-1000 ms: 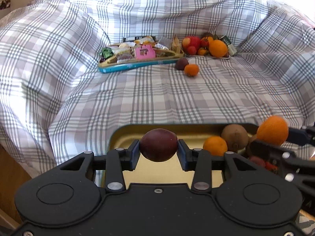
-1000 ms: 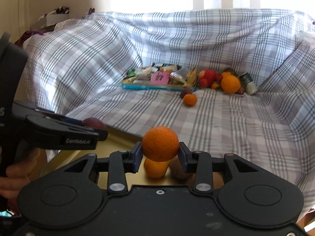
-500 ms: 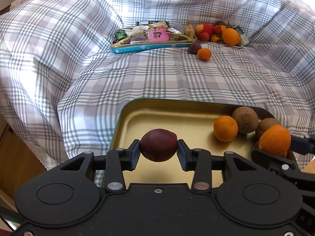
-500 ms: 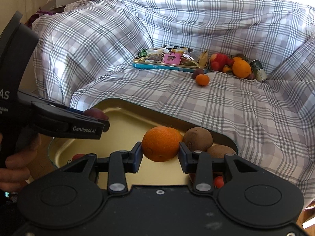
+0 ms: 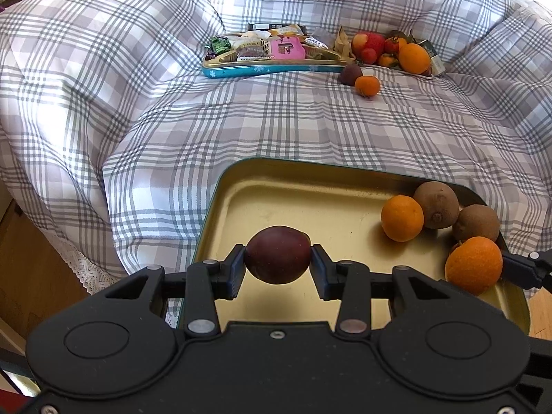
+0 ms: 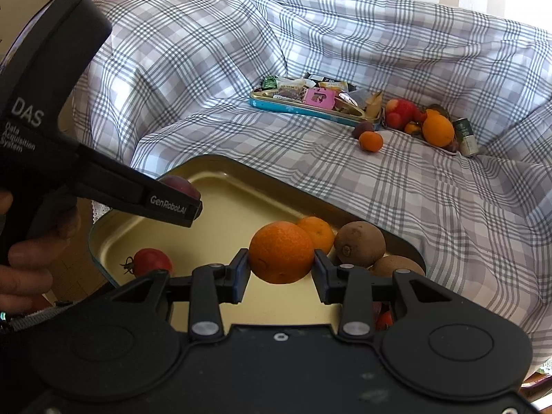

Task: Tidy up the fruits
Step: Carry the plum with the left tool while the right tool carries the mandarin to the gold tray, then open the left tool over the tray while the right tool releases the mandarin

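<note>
My left gripper [image 5: 277, 269] is shut on a dark purple plum [image 5: 277, 254], held above the gold tray [image 5: 310, 200] near its left side. My right gripper [image 6: 281, 269] is shut on an orange [image 6: 281, 257] over the same tray [image 6: 220, 207], close to a smaller orange [image 6: 319, 229] and two kiwis [image 6: 360, 243]. In the left wrist view that held orange [image 5: 473, 264] shows at the tray's right edge, beside the small orange [image 5: 402, 218] and kiwis [image 5: 436, 204]. A tomato [image 6: 151, 262] lies in the tray's near left corner.
At the back of the plaid-covered sofa [image 5: 310, 120] a blue tin of snacks [image 5: 272, 51] sits beside a pile of fruit [image 5: 390, 51]. A loose plum [image 5: 349, 74] and a small orange [image 5: 367, 85] lie in front of them. A hand [image 6: 31, 252] holds the left gripper's handle.
Both views have tipped downward, so the tray now fills more of the picture. The right gripper with its orange has come lower, beside the small orange and kiwis. Both grips are unchanged.
</note>
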The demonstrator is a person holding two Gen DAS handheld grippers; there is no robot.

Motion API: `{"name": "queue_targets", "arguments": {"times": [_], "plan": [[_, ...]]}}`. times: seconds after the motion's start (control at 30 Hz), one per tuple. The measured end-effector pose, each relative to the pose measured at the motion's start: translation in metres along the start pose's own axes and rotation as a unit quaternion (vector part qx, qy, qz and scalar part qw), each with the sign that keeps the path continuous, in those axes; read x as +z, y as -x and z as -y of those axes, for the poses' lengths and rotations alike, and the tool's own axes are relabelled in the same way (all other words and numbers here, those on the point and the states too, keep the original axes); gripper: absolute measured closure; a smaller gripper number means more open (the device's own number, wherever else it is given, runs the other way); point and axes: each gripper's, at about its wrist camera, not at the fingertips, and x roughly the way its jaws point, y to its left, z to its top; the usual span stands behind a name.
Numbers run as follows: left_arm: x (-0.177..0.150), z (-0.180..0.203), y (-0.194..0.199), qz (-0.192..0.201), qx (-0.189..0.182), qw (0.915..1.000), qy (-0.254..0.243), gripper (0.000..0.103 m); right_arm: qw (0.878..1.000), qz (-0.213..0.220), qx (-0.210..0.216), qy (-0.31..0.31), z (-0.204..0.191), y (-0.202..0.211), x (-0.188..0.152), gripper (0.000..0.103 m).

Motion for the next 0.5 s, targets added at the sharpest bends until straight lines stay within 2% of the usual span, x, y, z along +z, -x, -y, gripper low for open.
{"name": "queue_targets", "arguments": {"times": [0.5], "plan": [[0.0005,-0.0016,-0.0018,-0.013,-0.009,0.9999,0.002,0.053,1.000,-0.008,0.004,-0.010,0.0024,-0.0021,0.0001,0.062]]}}
